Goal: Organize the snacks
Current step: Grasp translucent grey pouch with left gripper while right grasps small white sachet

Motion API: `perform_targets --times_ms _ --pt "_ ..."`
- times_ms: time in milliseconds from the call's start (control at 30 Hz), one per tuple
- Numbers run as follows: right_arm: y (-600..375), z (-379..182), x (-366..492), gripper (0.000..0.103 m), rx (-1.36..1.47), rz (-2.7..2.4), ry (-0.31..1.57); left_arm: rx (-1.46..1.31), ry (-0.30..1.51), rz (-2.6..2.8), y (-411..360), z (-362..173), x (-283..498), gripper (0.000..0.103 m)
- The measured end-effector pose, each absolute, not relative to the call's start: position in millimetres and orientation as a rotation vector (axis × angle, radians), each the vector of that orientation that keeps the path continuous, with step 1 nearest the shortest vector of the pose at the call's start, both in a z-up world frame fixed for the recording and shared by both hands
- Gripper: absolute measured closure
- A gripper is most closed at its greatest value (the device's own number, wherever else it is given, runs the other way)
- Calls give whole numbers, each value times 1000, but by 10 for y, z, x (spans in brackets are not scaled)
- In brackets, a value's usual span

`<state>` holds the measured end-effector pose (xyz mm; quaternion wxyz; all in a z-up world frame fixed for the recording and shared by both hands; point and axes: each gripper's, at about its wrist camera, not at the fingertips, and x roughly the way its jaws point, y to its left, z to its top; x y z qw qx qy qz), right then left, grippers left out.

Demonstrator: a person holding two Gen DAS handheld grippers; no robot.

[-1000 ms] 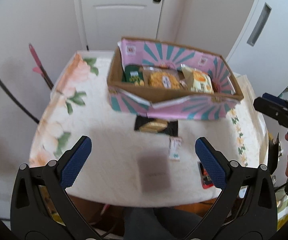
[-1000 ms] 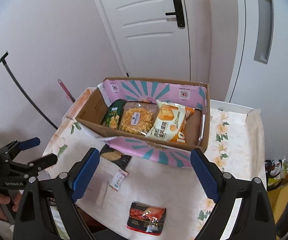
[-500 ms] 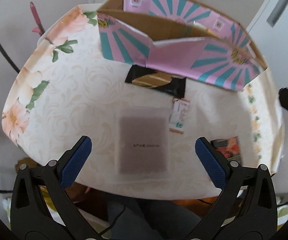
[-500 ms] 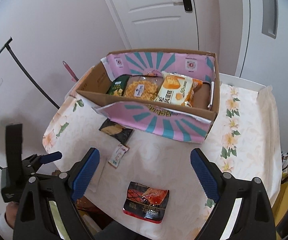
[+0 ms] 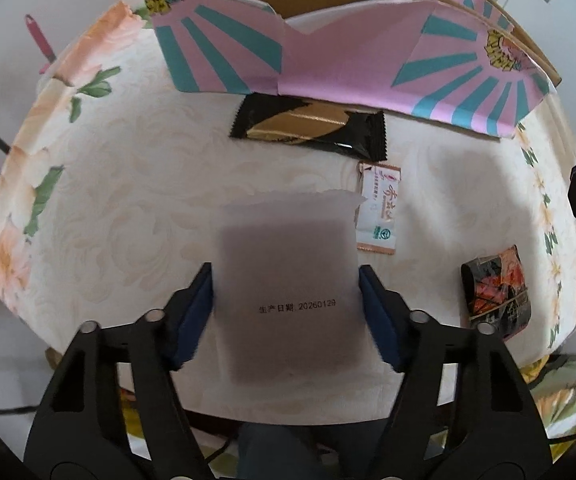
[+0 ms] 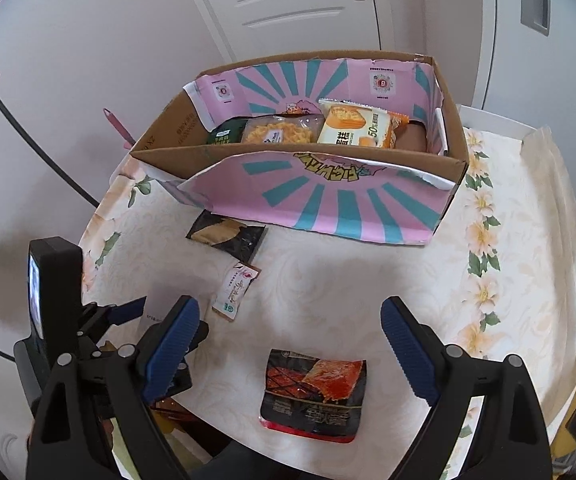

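**Snack count: four loose on the table, four in the box**

Four packets are loose on the table (image 6: 368, 280) right now. A frosted white pouch (image 5: 285, 280) sits at the near edge, and the left gripper (image 5: 285, 304) has just been closing on it; both blue pads are against its sides, so it's gripped. Just beside its far right corner lies one small white sachet (image 5: 379, 208). One black-and-gold packet (image 5: 308, 128) lies flat against the front of the box (image 6: 328, 200), partly tucked under its pink flap. One black-and-red packet (image 6: 314, 392) lies near the near edge, toward the right.

The right gripper (image 6: 290, 352) hangs above that black-and-red packet with jaws wide apart, nothing between the pads and not touching it.

The one cardboard box stands at the far side of the table, flaps open. Inside I count four things in a row: a dark green pack (image 6: 225, 132) at the left, a clear bag of yellow snacks (image 6: 277, 134), a white-and-orange pack (image 6: 356, 128), and something brown (image 6: 414, 138) at the right end that I can't make out.
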<state>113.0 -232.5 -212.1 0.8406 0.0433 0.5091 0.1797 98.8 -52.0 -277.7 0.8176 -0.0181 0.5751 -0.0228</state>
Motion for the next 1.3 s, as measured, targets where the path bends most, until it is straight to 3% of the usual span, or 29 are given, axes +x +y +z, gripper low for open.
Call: perform_targets --times_ms 1033,1300 --pt "-1577 -2538 1284 13 173 160 1112 34 1122 -149 496 -2299 1239 42" --pt "-1341 -2780 1284 38 147 18 1102 75 1118 -192 664 -2276 1291 42"
